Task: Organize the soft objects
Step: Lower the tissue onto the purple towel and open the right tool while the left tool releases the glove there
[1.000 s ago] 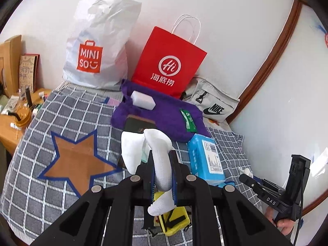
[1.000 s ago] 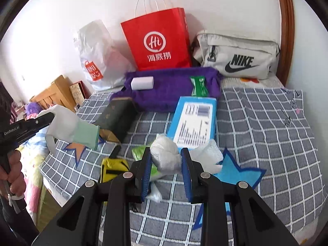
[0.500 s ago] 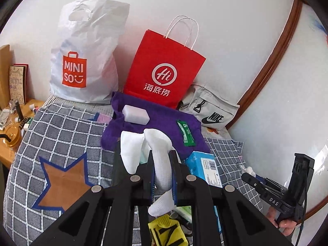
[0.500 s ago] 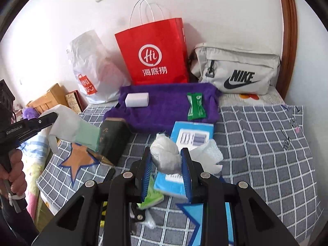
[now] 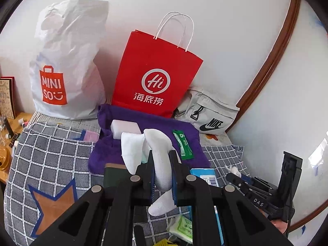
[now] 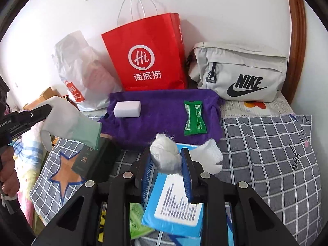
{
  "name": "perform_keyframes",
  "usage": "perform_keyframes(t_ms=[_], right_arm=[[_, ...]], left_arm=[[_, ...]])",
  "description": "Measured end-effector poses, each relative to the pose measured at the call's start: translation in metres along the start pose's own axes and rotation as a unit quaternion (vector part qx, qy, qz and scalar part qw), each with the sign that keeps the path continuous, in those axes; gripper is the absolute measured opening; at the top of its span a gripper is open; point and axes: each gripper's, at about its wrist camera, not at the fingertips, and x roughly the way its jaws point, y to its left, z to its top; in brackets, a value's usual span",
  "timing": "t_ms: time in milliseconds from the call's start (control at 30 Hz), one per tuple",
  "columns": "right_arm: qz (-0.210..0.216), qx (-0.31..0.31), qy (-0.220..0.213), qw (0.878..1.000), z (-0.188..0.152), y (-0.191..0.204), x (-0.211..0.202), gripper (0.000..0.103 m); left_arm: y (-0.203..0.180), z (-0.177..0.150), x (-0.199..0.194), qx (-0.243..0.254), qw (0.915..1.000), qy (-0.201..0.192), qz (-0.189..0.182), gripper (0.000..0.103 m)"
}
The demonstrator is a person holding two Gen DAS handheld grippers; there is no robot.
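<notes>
Grey checked bedspread (image 6: 276, 153) carrying both clamped loads above it.
Purple plush towel (image 6: 164, 110) lies at its back edge; the left gripper (image 5: 162, 176) is clamped on a white folded sock (image 5: 157, 155), and the right gripper (image 6: 166, 170) squeezes a white cotton wad (image 6: 165, 153) just short of the towel.

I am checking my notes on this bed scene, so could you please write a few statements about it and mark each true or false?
1. The left gripper is shut on a white sock. True.
2. The right gripper is open and holds nothing. False: its jaws clamp a white wad.
3. A green packet lies on the purple towel. True.
4. The white block sits on the grey Nike bag. False: it rests on the towel.
</notes>
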Motion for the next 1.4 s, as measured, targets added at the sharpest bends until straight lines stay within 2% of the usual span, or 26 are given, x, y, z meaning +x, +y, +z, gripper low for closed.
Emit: perform_keyframes(t_ms=[367, 467, 767, 967, 1100, 1233, 1400], right_arm=[[0.0, -0.008, -0.008, 1.0, 0.037, -0.003, 0.03, 0.028], [0.004, -0.009, -0.005, 1.0, 0.051, -0.002, 0.044, 0.028], [0.026, -0.028, 0.009, 0.999, 0.082, 0.0, 0.093, 0.028], [0.027, -0.01, 0.025, 0.999, 0.083, -0.011, 0.121, 0.028], [0.025, -0.002, 0.046, 0.999, 0.077, -0.02, 0.143, 0.028], [0.02, -0.006, 0.067, 0.998, 0.072, -0.023, 0.161, 0.028], [0.019, -0.003, 0.083, 0.996, 0.065, -0.027, 0.174, 0.029]], left_arm=[[0.009, 0.018, 0.04, -0.011, 0.9999, 0.012, -0.004, 0.012], [0.013, 0.023, 0.052, -0.025, 0.9994, 0.017, -0.018, 0.012], [0.02, 0.034, 0.087, -0.022, 0.9988, 0.032, -0.03, 0.012], [0.021, 0.034, 0.124, -0.018, 0.9973, 0.056, -0.043, 0.012], [0.028, 0.027, 0.148, -0.007, 0.9967, 0.076, -0.024, 0.012], [0.045, 0.021, 0.168, -0.027, 0.9942, 0.101, -0.023, 0.012], [0.058, 0.017, 0.18, -0.034, 0.993, 0.113, -0.01, 0.012]])
